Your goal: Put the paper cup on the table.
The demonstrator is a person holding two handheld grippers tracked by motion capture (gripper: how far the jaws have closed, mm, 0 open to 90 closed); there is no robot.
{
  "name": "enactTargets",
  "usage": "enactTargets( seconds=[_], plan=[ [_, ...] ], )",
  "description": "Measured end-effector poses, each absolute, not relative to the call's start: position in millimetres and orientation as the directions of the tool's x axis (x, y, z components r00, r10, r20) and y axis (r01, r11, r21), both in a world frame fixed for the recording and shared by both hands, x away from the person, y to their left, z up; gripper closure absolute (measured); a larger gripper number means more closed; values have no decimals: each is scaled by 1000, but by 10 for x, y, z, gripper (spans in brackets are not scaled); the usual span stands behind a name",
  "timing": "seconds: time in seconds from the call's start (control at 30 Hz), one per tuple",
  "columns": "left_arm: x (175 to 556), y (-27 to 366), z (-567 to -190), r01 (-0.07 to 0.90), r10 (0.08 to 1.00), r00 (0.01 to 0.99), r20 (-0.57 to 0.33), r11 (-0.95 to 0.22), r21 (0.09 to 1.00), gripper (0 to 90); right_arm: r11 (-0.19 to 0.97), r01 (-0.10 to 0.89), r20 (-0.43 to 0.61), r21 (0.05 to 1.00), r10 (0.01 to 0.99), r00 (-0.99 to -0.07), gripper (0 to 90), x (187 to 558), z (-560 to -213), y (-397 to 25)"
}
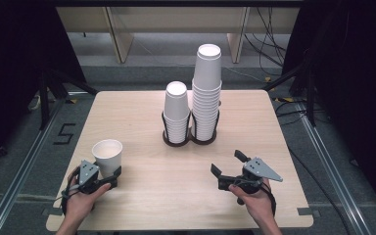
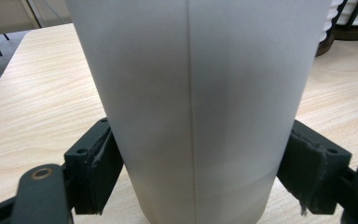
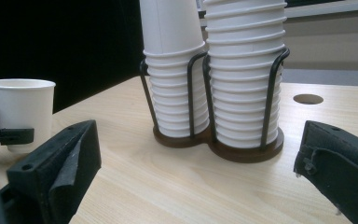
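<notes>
While the left gripper fingers pinch the paper cup, upright on the desk left of the cup holder, over-squeezing could crumple it; right gripper fingers spread, empty.

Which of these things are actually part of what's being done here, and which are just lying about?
Part of the job:
- single paper cup, upright, clamped in the left claw
- two stacks of paper cups in the wire holder
- right claw, open, holding nothing

Just lying about:
- cables on the floor
- round hole in the tabletop
</notes>
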State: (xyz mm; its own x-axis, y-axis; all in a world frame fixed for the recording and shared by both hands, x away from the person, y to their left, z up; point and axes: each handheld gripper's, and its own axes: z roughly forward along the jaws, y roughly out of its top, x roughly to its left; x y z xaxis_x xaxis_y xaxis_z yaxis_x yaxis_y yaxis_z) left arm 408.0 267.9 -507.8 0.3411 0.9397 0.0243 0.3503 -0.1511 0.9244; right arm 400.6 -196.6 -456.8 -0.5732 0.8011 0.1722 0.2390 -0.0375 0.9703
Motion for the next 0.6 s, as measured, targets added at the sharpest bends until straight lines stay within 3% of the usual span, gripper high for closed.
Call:
enactTargets(
  seconds=[0.6],
  plan=[
    [4118,2681,-5138,393,936,350,18,-164,905,207,-48,242,182,969,803,-568,4,4000,-4582,-1993]
  ],
)
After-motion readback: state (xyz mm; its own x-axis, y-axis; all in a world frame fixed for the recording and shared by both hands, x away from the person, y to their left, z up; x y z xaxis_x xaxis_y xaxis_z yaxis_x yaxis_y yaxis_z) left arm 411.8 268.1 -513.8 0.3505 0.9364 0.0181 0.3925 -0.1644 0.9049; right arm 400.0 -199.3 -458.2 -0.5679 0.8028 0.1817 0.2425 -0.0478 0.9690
